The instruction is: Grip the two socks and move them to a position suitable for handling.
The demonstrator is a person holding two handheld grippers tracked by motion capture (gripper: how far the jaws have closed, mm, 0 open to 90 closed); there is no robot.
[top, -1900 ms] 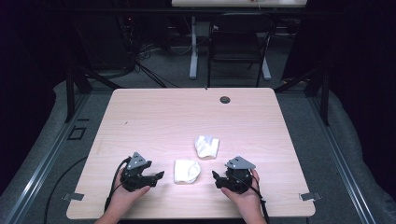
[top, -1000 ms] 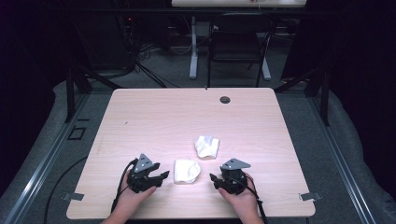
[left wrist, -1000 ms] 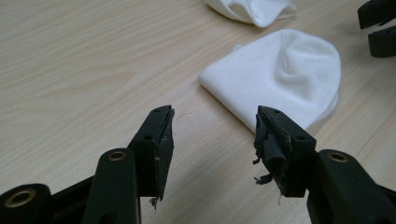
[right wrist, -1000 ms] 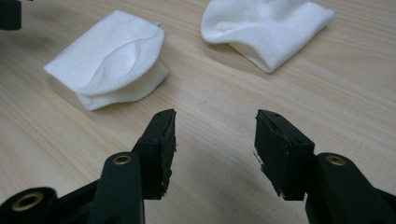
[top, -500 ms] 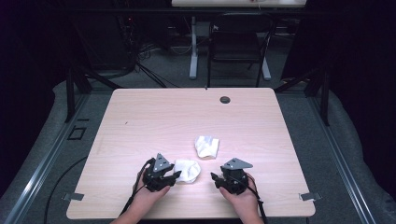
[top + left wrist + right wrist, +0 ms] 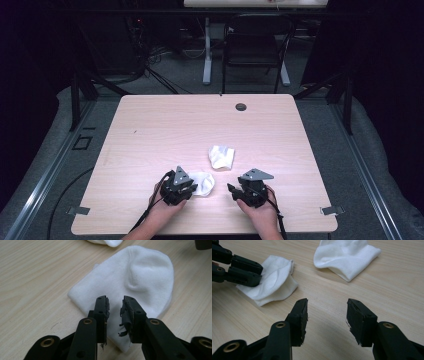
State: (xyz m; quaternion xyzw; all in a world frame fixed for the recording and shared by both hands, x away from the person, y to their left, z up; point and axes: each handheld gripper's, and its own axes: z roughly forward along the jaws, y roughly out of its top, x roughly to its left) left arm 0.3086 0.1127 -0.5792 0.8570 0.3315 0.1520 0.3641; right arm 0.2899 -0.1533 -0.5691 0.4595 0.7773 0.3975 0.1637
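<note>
High view: two white socks lie on the wooden table [image 6: 150, 130], and the work in hand is judged to be at its very start. At lower centre-left of the frame, the left gripper [image 6: 186, 188] stands at the left edge of the near sock [image 6: 204, 182], which lies flat in the lower middle. The far sock [image 6: 221, 156] rests crumpled just above and to the right of it, apart from both tools. At lower right, the right gripper [image 6: 234, 189] hovers over bare wood, a short gap from the near sock.

Left gripper view: the jaws straddle the near sock's [image 6: 135, 277] edge with a narrow gap between them; they have just been closing, with cloth between them, but the pads do not yet appear to pinch it.

Right gripper view: the left gripper [image 6: 254, 275] appears at upper left over the near sock [image 6: 277, 285]; the far sock [image 6: 344, 255] lies at top centre. The right jaws stand wide apart with nothing between them.

Done so far, by this reading: approach only. Left to do: grasping, lifting and whatever pairing or folding follows.

Against the earliest frame, the left gripper has travelled rightward from open table to the sock's edge; the right gripper and both socks sit as before.
</note>
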